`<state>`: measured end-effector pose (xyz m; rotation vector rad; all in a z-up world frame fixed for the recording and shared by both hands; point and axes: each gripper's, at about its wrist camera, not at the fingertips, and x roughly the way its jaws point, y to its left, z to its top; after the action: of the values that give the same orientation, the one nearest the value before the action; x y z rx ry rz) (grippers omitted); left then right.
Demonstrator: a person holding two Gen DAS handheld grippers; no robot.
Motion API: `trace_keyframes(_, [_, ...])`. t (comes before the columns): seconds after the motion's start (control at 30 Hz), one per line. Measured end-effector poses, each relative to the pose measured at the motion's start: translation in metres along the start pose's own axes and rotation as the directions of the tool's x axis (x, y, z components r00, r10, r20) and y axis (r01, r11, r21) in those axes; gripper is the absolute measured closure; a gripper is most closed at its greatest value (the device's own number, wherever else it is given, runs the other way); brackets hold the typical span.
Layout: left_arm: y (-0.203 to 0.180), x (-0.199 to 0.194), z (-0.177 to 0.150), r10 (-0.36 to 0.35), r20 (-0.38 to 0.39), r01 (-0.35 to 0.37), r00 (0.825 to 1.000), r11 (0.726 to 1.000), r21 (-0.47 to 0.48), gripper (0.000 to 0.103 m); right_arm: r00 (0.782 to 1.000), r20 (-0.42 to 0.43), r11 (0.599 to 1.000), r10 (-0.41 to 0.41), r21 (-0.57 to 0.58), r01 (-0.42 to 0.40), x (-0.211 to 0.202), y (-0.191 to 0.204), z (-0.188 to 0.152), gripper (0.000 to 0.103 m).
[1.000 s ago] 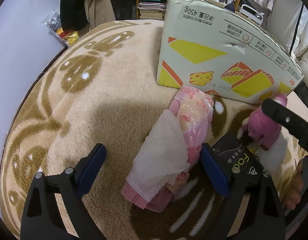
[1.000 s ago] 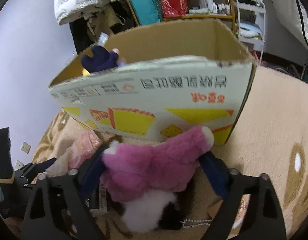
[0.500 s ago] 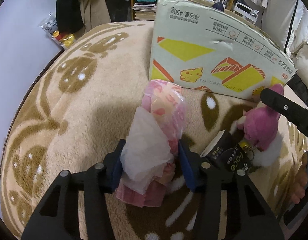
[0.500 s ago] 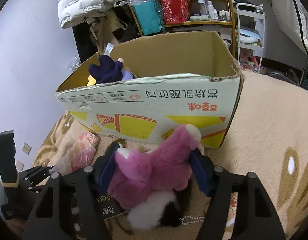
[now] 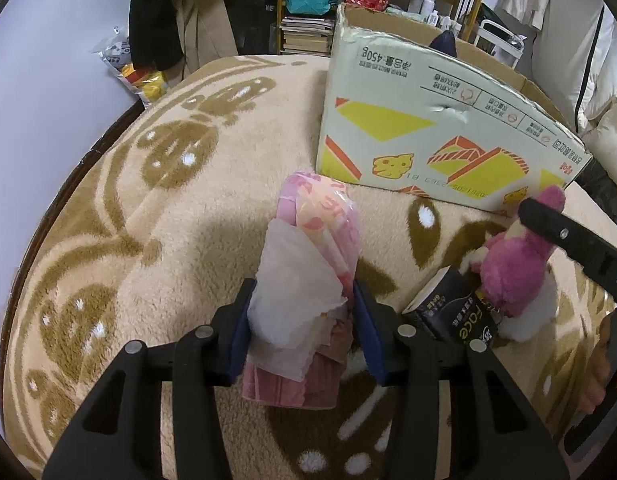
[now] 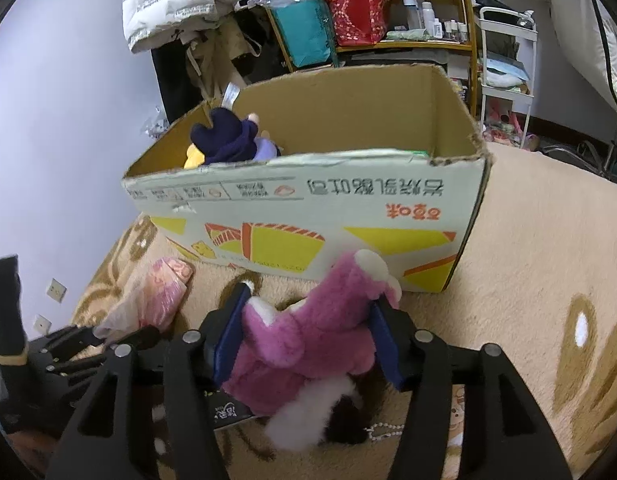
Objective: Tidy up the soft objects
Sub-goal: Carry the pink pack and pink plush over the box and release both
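Observation:
My left gripper (image 5: 302, 320) is shut on a pink tissue pack (image 5: 320, 224) with white tissue sticking out, lying on the beige rug. My right gripper (image 6: 308, 328) is shut on a pink plush toy (image 6: 308, 336), held just above the rug in front of the open cardboard box (image 6: 348, 208). The plush (image 5: 512, 256) and the right gripper arm also show at the right of the left wrist view. The tissue pack (image 6: 160, 292) shows at the left of the right wrist view. A dark blue plush (image 6: 224, 142) sits inside the box.
A black tissue pack (image 5: 448, 312) lies on the rug beside the pink plush. The box (image 5: 428, 136) stands just behind both items. Shelves with bags and bottles (image 6: 348, 8) and hanging coats (image 6: 168, 4) stand beyond the rug. The rug's edge (image 5: 88, 152) runs at the left.
My left gripper closed around the pink tissue pack. My right gripper tightened on the pink plush and rose a little, so more of the box's inside shows.

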<state>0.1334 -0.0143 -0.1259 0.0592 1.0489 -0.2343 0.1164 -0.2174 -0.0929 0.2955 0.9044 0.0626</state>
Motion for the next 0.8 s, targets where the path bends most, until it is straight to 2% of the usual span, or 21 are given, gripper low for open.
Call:
trace_keyframes(0.1, [0.0,0.003,0.0,0.008,-0.012,-0.008,1.0,1.0,0.005,0.059,0.999,-0.025,0.999,-0.047,-0.028,0.046,0.008,0.002,-0.002,0.035])
trace_keyframes(0.17, [-0.002,0.005,-0.001,0.017,-0.02,-0.017,1.0,1.0,0.012,0.061,0.995,-0.073,0.997,-0.072,-0.031,0.07,0.02,-0.001,-0.004,0.035])
trace_keyframes(0.23, [-0.002,0.005,-0.001,0.017,-0.016,-0.016,1.0,1.0,0.016,0.064,0.996,-0.06,0.997,-0.072,-0.016,0.071,0.019,-0.003,-0.004,0.039])
trace_keyframes(0.4, [-0.004,-0.004,-0.002,-0.011,0.005,0.01,1.0,1.0,0.016,0.082,0.997,-0.027,0.997,-0.077,-0.03,0.076,0.008,-0.001,-0.002,0.047])
trace_keyframes(0.47, [-0.006,-0.006,-0.003,-0.034,0.004,0.033,0.999,0.999,0.019,0.085,0.997,-0.003,0.996,-0.079,-0.048,0.079,-0.002,0.003,-0.001,0.048])
trace_keyframes(0.63, [-0.012,-0.014,-0.006,-0.034,0.012,0.033,0.999,0.999,0.034,0.086,0.995,0.042,0.991,-0.092,-0.092,0.096,-0.02,0.011,0.001,0.049])
trace_keyframes(0.8, [-0.021,-0.036,-0.01,-0.016,0.067,0.011,0.998,0.997,0.07,0.086,0.993,0.083,0.994,-0.088,-0.063,0.094,-0.035,0.008,0.006,0.049])
